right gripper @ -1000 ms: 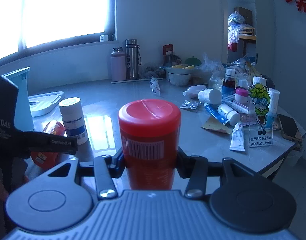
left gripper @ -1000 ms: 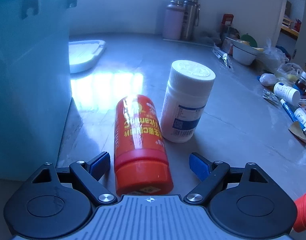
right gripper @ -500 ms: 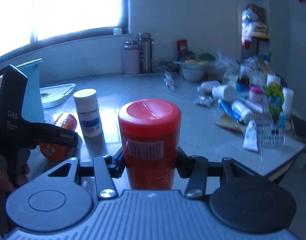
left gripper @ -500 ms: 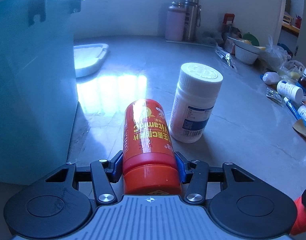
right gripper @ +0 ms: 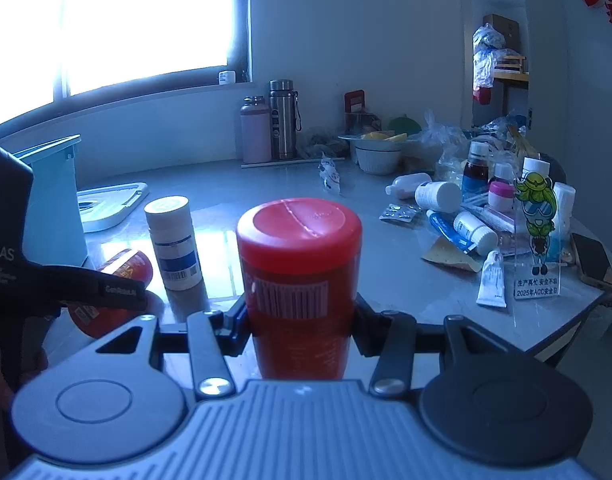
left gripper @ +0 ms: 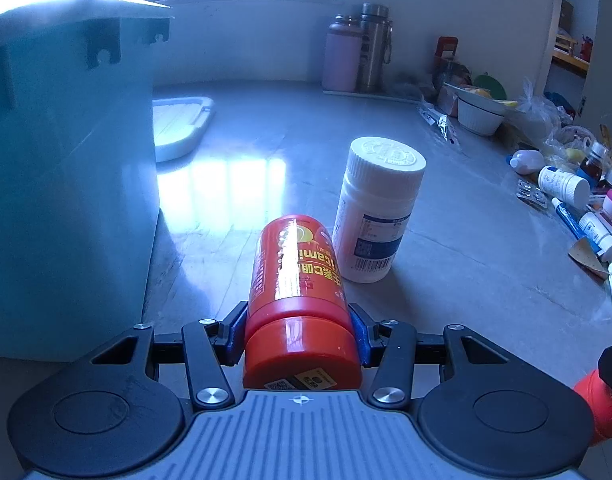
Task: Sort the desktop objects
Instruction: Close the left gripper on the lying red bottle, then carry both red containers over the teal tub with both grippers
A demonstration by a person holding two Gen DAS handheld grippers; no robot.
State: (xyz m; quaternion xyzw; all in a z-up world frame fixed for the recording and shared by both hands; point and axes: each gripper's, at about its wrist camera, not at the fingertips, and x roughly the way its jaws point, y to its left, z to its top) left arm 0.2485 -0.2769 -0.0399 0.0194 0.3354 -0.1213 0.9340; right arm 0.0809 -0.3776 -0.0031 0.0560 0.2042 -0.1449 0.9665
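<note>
Teal plastic bin [left gripper: 66, 184] stands tall at far left of the left wrist view, its wall just beside the grip site. Left gripper [left gripper: 298, 332] is clenched on a red vitamin C bottle [left gripper: 296, 280] lying on its side; blue pads press the bottle where the label meets the cap. Long axis runs straight forward along the fingers, cap end toward the camera, base pointing away toward the window glare. Bottle looks glossy, red-orange with yellow print, a barcode sticker on the cap rim; whether it is lifted clear of the grey tabletop [left gripper: 465, 216] cannot be told. Just right of its far end stands an upright white pill bottle [left gripper: 379, 208], ribbed white cap, blue-banded label, close to the red one, contact unclear. Right gripper [right gripper: 300, 320] grasps a second red bottle [right gripper: 300, 276] upright, flat red cap on top, white barcode facing the camera. Judgement: the bin lies left of both grippers, nearer the left one, so the left bottle likely goes first, needing a lift above the bin's rim. Farther right, a clutter of medicine bottles and tubes [right gripper: 465, 216] remains unsorted.
</note>
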